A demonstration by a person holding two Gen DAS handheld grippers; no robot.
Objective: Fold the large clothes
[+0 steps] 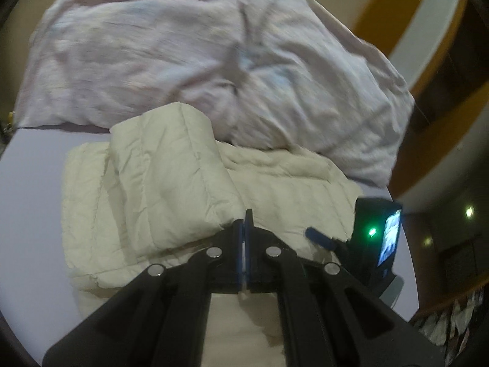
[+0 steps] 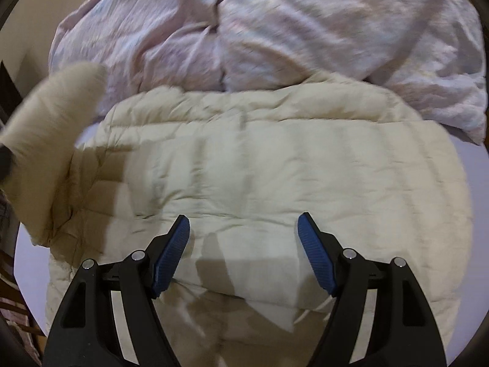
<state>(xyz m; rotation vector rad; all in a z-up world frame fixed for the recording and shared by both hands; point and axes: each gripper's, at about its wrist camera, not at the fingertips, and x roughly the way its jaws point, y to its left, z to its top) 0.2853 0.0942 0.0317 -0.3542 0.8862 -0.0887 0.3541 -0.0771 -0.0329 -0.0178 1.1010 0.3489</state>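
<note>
Two hand-held grippers: left (image 1: 246,217) pinches the cream jacket's (image 2: 259,165) sleeve (image 1: 171,171), right (image 2: 244,229) spread above it.

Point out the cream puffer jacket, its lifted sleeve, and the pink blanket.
cream puffer jacket (image 2: 259,168): right wrist view, flat quilted body.
lifted sleeve (image 1: 165,165): left wrist view, mid-sleeve.
pink blanket (image 1: 171,49): left wrist view, wrinkled top.

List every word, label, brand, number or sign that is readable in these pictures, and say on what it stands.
None can be read.
Cream quilted jacket: no label or print shows.
Pale pink bedding: no lettering.
Small lit screen on the other gripper's device: too small and blurred to read.
</note>
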